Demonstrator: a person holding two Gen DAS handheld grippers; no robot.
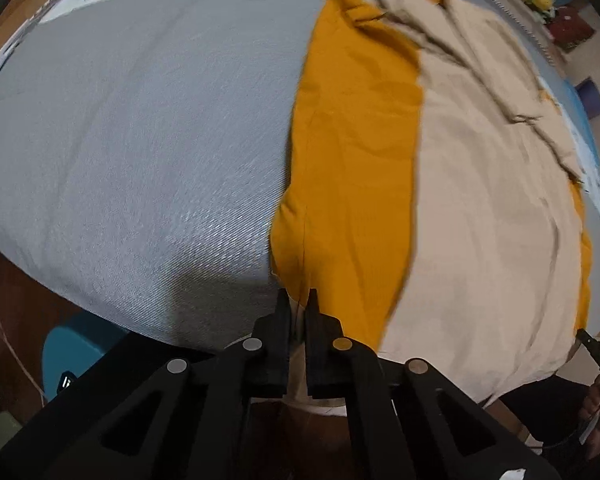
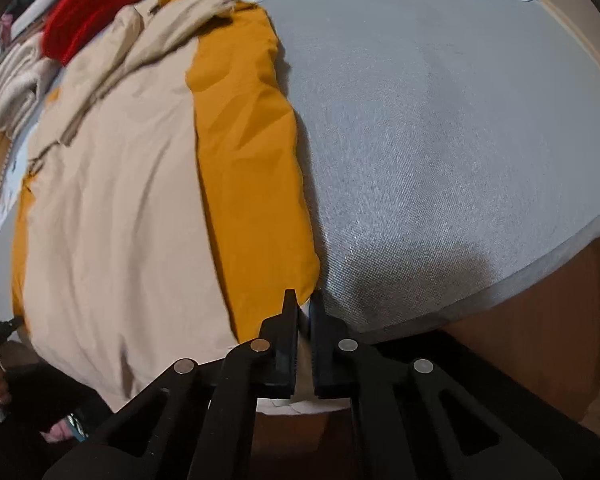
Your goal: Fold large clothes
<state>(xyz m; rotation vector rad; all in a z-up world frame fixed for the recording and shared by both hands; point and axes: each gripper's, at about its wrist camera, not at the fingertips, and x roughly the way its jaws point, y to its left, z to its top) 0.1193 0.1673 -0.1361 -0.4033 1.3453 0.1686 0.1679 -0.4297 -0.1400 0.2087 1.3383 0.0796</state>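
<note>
At the near edge of the bed (image 1: 132, 128), toward six o'clock, I have both corners of the mustard-and-beige garment (image 1: 356, 152) pinched. Left gripper (image 1: 298, 300) has its jaws closed on the mustard hem; right gripper (image 2: 304, 300) has its jaws closed on the opposite corner, at the mustard edge. Cloth looks soft, light, limp and creased, likely to sag and slide between holds. Hem corners seem the best purchase. Sleeves lie bunched toward twelve o'clock.

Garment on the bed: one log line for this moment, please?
left gripper: shut on garment hem | right gripper: shut on garment hem | garment: mustard and beige, flat on grey cover
</note>
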